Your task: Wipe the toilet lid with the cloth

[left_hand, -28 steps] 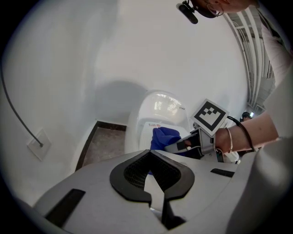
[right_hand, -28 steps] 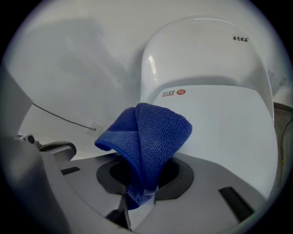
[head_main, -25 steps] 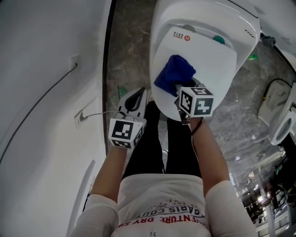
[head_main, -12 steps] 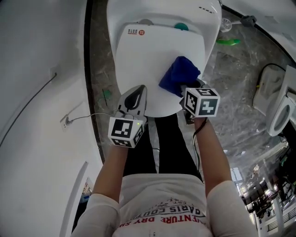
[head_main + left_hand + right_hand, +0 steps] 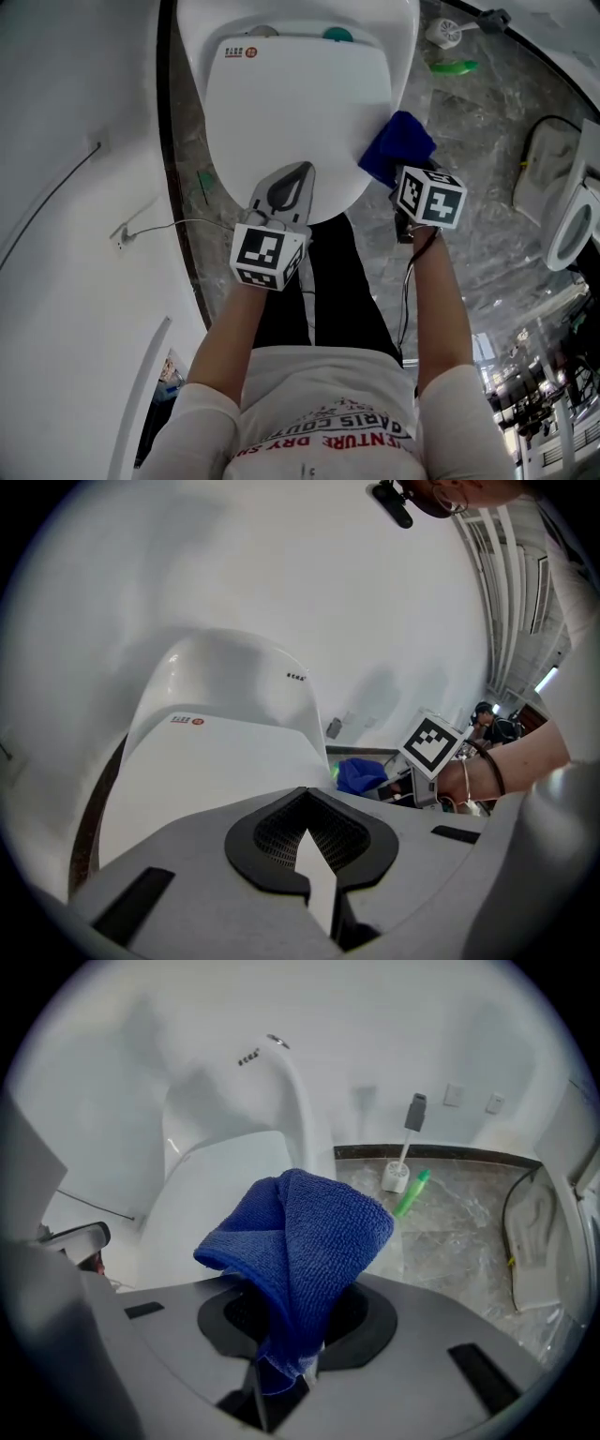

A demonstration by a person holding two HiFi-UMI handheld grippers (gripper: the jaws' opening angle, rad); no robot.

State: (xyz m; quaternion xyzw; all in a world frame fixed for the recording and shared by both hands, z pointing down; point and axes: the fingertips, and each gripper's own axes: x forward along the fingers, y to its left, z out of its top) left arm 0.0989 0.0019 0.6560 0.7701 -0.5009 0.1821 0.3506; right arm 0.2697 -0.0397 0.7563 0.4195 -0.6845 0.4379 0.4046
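Two claws are out, but only one works. The right claw (image 5: 281, 1372) pinches the cloth (image 5: 300, 1232) by its bottom end, likely so the fat bunch sticking out ahead can rub the lid (image 5: 291, 103). The bunch sits at the lid's edge, left of this claw. The left claw (image 5: 286, 192) is closed and empty, probably just waiting.
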